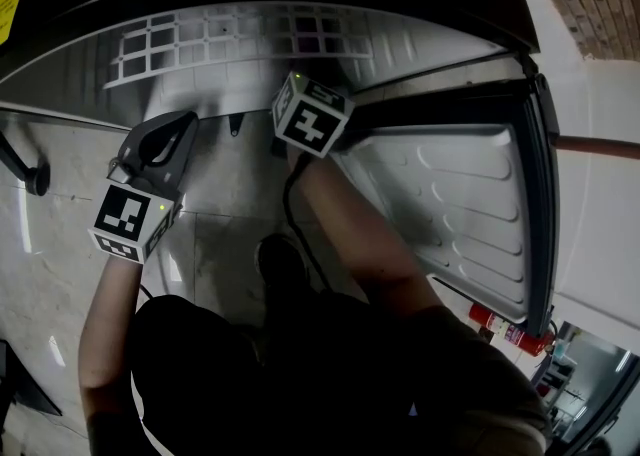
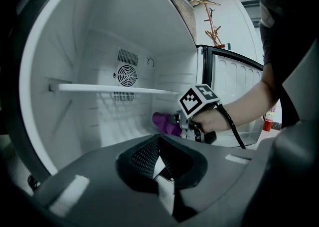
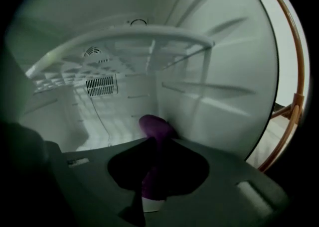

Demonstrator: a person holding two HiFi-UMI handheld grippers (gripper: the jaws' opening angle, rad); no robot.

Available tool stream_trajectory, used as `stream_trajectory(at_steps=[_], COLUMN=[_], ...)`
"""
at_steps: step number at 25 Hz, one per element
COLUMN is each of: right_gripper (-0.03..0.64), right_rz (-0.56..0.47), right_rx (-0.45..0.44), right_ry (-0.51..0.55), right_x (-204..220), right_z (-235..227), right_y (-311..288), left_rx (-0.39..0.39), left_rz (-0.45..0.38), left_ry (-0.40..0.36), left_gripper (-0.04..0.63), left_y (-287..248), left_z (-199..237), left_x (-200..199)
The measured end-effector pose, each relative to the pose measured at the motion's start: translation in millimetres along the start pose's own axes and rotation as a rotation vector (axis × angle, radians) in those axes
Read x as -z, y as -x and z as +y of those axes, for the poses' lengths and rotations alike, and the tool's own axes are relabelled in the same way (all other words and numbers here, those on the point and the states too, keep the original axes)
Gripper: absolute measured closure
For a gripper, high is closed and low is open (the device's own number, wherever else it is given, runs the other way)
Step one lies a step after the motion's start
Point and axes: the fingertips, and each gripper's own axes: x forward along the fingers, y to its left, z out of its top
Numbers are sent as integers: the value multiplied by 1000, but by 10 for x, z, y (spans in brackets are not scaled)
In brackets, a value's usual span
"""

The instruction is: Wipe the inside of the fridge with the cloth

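The fridge (image 2: 99, 27) stands open, its white inside lit. My right gripper (image 3: 153, 173) is shut on a purple cloth (image 3: 155, 127). The cloth's bunched end presses low against the right inner wall (image 3: 219, 96), near the back corner. In the left gripper view the same cloth (image 2: 166, 123) shows under the shelf, ahead of the right gripper's marker cube (image 2: 198, 100). In the head view that cube (image 1: 312, 116) reaches into the fridge mouth and hides the cloth. My left gripper (image 2: 159, 155) hangs outside the opening, jaws together and holding nothing. Its body (image 1: 160, 144) sits lower left.
A wire shelf (image 3: 149, 39) spans the compartment above the cloth. A round fan vent (image 2: 127, 75) sits on the back wall. The open door (image 1: 450, 204) hangs at the right, with a red fire extinguisher (image 1: 505, 329) beyond it. My shoe (image 1: 283, 262) is on the tiled floor.
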Motion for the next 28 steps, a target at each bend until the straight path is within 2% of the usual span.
stream_trajectory(at_steps=[7, 10, 15, 19, 23, 28], right_gripper=[565, 565, 565, 565, 565, 565], right_rz=[157, 151, 95, 46, 95, 162], right_rx=[50, 30, -48, -161, -257, -319], right_ry=[-26, -15, 31, 62, 69, 129], right_x=[501, 514, 376, 330, 522, 525], right_z=[-88, -49, 164, 395, 583, 725], right_y=[-98, -77, 3, 123, 333, 660], left_rx=[-18, -27, -38, -42, -37, -63], left_rz=[2, -1, -10, -18, -21, -13], left_ry=[8, 13, 18, 17, 16, 58], left_gripper=[577, 577, 577, 577, 577, 577], left_y=[71, 89, 123, 161, 275, 486], left_z=[50, 66, 87, 89, 25, -3], left_x=[60, 78, 71, 29, -27, -266])
